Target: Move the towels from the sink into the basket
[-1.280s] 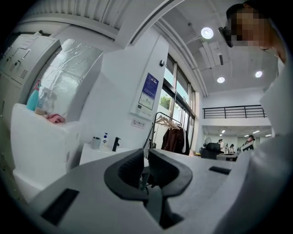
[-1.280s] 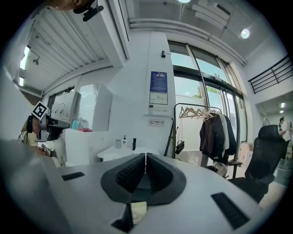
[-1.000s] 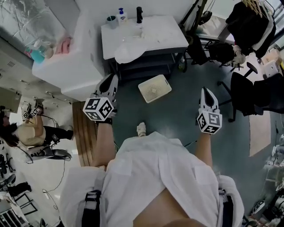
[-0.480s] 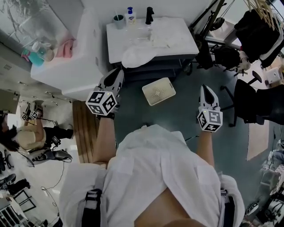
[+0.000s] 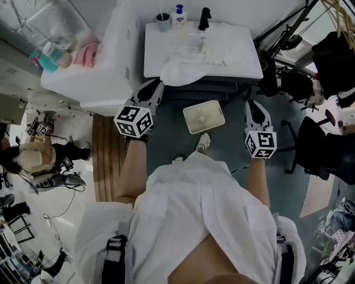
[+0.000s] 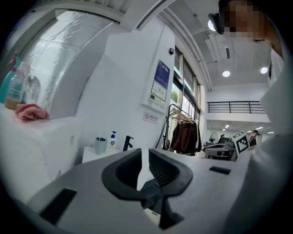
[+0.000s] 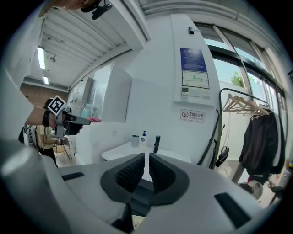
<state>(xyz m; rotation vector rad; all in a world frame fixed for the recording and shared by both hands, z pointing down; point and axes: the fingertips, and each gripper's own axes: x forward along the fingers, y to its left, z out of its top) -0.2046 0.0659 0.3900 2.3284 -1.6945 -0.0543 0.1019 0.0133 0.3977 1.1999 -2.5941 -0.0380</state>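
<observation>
A white sink counter (image 5: 244,61) stands ahead of me in the head view. One white towel (image 5: 178,72) hangs over its front edge and another (image 5: 221,51) lies crumpled on top. A cream basket (image 5: 203,116) sits on the floor below, between my two grippers. My left gripper (image 5: 155,89) is shut and empty, pointing at the counter's left front corner. The right gripper (image 5: 253,106) is shut and empty to the right of the basket. Each gripper view shows closed jaws, left gripper (image 6: 143,157) and right gripper (image 7: 146,161), with the counter (image 7: 120,153) beyond.
A black faucet (image 5: 204,18), soap bottle (image 5: 179,15) and cup (image 5: 162,22) line the counter's back. A white cabinet (image 5: 97,83) with a pink cloth (image 5: 86,54) stands at the left. Dark clothes on a rack (image 7: 258,137) and chairs (image 5: 327,150) are at the right. A person (image 5: 33,158) sits far left.
I have walked closer to the sink. Both grippers have moved forward, and the basket now lies between them. Both stay shut.
</observation>
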